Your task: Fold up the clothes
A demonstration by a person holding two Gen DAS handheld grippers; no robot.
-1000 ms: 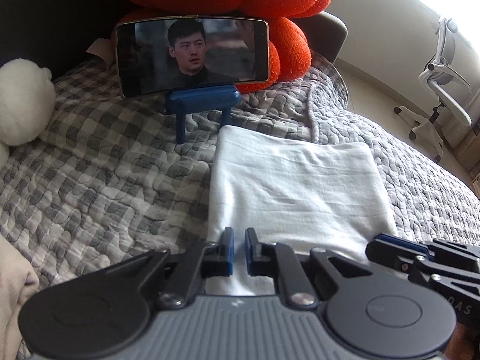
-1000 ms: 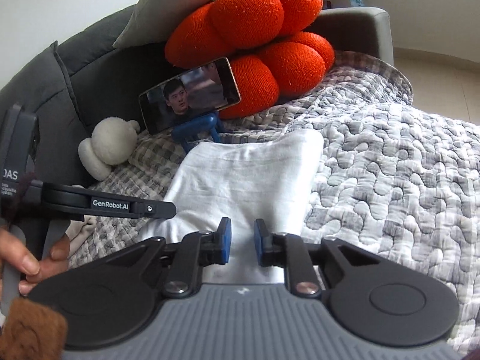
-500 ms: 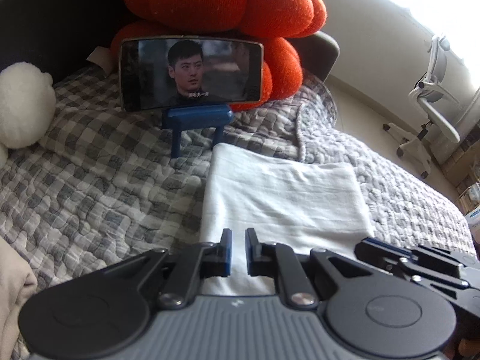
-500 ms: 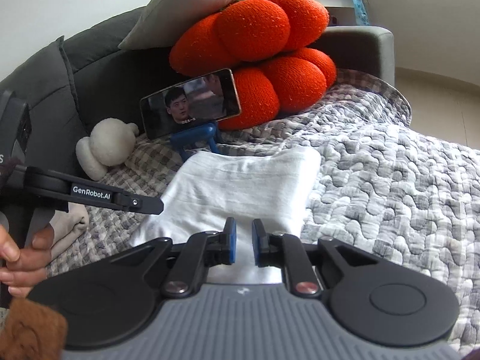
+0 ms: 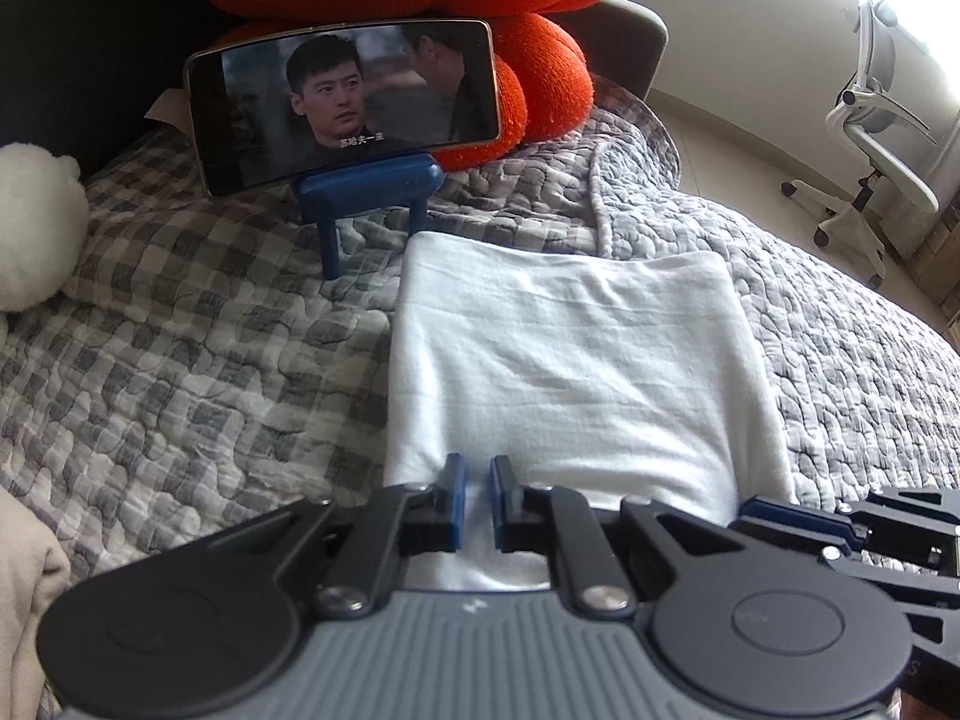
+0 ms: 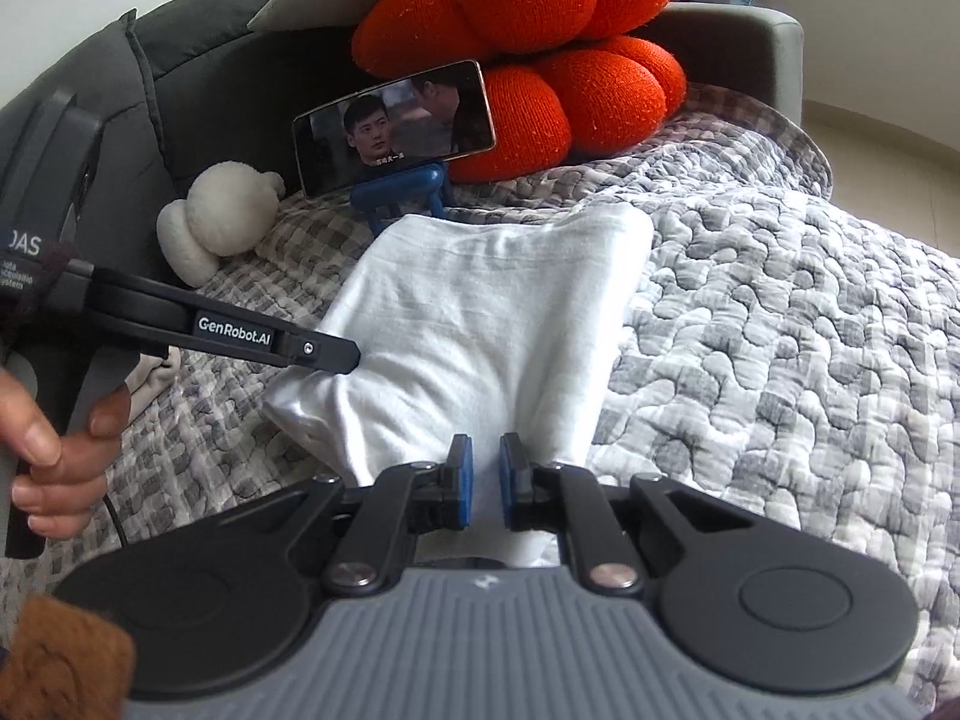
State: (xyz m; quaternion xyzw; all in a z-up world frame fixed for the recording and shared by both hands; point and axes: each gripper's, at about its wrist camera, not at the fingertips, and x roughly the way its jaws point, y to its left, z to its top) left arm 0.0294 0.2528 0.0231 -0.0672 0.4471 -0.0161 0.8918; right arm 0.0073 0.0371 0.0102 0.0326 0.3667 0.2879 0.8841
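- Closer now sits the near hem of the white folded cotton garment [image 5: 576,372] in both wrist views, lifted and bunched where a moment ago it lay flatter; the right gripper's [image 6: 485,480] jaws have just been closing, cloth between them
- Left gripper [image 5: 474,501] has its blue pads nearly together, pinching the near left corner of the garment, white fabric showing in the narrow slot
- Right gripper pinches the near right part of the same hem, a ridge of cloth rising up to its pads
- Garment lies on the grey-and-white quilted check blanket [image 5: 180,360], long axis running away from both sets of fingers toward the black smartphone on a blue stand [image 5: 345,114] and the orange knitted pumpkin cushion [image 6: 540,60]
- Both hands look equally near, one on each near corner; my read is the next move carries this edge forward over the far edge
- No containers in sight; a white plush toy [image 6: 222,222] sits well off to the left
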